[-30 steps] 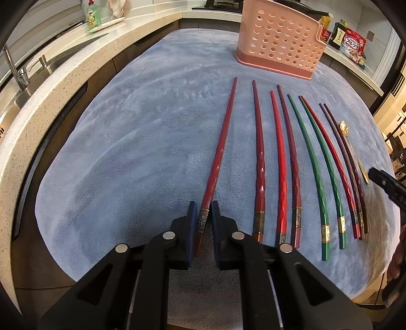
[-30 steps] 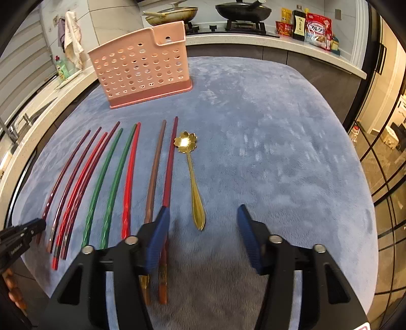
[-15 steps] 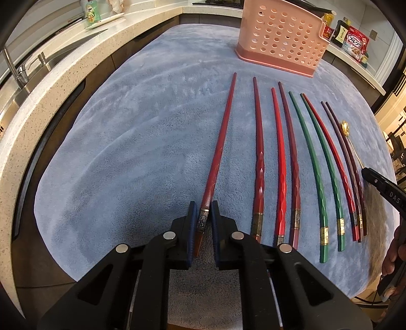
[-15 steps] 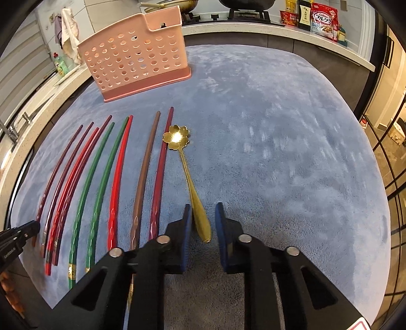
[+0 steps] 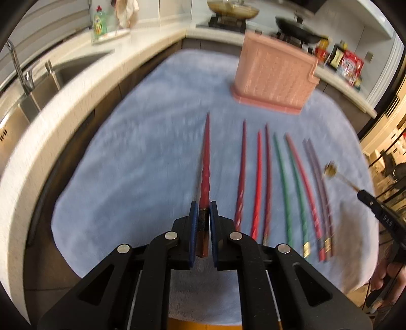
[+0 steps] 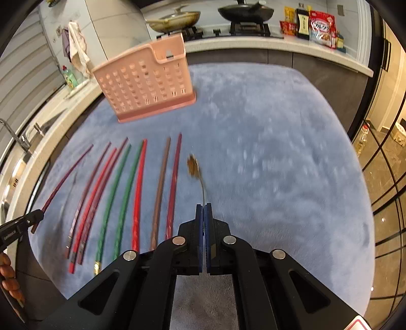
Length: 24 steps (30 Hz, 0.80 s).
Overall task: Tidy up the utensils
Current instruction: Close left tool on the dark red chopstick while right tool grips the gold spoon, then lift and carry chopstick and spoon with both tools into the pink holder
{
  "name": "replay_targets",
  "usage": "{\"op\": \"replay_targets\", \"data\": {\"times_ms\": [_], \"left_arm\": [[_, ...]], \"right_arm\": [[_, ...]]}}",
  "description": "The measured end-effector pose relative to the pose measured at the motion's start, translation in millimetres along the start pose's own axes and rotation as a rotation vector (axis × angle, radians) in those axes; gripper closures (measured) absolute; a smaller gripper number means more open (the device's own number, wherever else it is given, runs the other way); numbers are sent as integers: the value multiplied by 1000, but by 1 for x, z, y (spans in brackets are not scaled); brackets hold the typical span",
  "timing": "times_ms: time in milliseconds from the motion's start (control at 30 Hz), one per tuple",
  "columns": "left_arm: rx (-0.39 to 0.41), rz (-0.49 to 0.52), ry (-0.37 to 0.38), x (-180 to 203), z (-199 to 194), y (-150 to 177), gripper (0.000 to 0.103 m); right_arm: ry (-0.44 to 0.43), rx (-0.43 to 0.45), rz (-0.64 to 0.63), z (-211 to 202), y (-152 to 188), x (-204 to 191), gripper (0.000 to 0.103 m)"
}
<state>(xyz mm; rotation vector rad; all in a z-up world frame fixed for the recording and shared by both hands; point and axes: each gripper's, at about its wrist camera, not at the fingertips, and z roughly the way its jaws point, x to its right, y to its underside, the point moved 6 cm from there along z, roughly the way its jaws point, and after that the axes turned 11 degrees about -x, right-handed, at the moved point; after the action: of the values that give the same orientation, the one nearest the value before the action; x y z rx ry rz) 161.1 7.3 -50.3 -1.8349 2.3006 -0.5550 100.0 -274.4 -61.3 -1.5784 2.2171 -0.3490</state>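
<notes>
Chopstick (image 5: 206,162), dark red and twisted, clamped in left hand-held gripper (image 5: 202,214); right hand-held gripper (image 6: 203,212) pinches gold spoon (image 6: 194,167).

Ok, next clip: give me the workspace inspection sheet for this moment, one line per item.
Surface: blue-grey fleece mat over the counter.
Job's things: pink perforated holder standing at the far end; eight chopsticks lying side by side.
Clutter: nothing seen on the mat.
Grippers: left gripper shut on a dark red chopstick; right gripper shut on the gold spoon.
Cables: nothing seen.
Surroundings: sink tap, dish soap, pans on the hob, food packets.
</notes>
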Motion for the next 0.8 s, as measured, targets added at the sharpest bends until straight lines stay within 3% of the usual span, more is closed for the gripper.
{"op": "replay_targets", "data": {"times_ms": [533,800], "left_arm": [[348,43,20,33,-114,-166,96],[520,41,87,60,-175,-235,96]], "right_arm": [[-51,241,-33,-62,-148,-23,101],[-122,318,-3,-70,-229,-33,101]]}}
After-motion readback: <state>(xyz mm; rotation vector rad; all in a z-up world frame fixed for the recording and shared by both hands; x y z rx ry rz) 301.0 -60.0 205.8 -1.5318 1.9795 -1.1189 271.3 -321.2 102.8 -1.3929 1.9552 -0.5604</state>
